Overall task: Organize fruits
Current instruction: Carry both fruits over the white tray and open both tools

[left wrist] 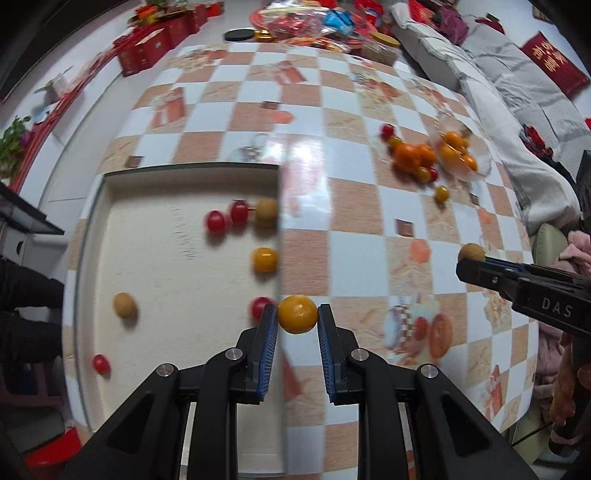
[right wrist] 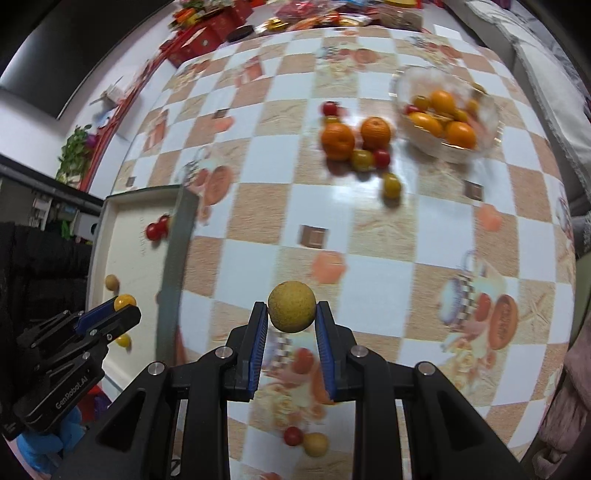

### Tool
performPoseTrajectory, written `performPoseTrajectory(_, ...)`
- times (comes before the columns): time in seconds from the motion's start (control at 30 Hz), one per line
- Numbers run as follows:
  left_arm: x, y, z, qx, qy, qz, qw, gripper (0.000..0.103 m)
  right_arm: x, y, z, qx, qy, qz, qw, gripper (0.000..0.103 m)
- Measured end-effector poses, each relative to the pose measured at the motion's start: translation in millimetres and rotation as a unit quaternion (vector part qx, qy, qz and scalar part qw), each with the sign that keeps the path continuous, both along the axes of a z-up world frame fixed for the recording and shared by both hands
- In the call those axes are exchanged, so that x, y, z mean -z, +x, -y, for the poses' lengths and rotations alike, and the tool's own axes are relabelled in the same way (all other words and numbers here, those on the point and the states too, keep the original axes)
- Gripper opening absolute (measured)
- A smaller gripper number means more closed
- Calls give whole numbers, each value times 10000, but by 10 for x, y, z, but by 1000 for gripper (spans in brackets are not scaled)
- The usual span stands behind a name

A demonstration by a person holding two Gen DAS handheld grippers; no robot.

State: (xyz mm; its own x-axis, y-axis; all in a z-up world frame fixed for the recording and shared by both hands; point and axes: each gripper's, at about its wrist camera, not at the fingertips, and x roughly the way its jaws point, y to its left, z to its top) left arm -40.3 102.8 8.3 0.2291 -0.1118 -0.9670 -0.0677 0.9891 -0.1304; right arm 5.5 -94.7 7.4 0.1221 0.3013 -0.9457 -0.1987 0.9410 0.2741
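Note:
My left gripper is shut on a yellow-orange cherry tomato, held over the right edge of a cream tray. The tray holds red tomatoes, a yellow one and brown longans. My right gripper is shut on a tan longan above the checkered tablecloth. It shows in the left wrist view too. Two oranges and small tomatoes lie loose next to a glass bowl of fruit.
Red boxes and snack packets crowd the table's far end. A grey sofa with a red cushion runs along the right. A red tomato and a longan lie below my right gripper.

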Motion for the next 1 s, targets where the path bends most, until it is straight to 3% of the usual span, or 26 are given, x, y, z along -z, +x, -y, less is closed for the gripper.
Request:
performPoseTrajectory(0.2, 37, 71, -646, -420, 229, 119, 9988, 24, -23, -2, -663, -499, 172, 11, 9986, 29)
performPoseTrajectory(0.47, 310, 312, -1181, -590, 523, 104, 9968, 24, 127, -10, -1463, -1031, 254, -151, 9942, 28)
performPoseTrajectory(0.7, 561, 517, -1350, -496, 637, 28, 9967, 24, 376, -22, -1894, -1469, 97, -266, 9887, 28)
performPoseTrajectory(1.0, 761, 583, -1404, -396, 707, -98, 9967, 24, 621, -143, -2093, -1792, -159, -325, 9832, 29)
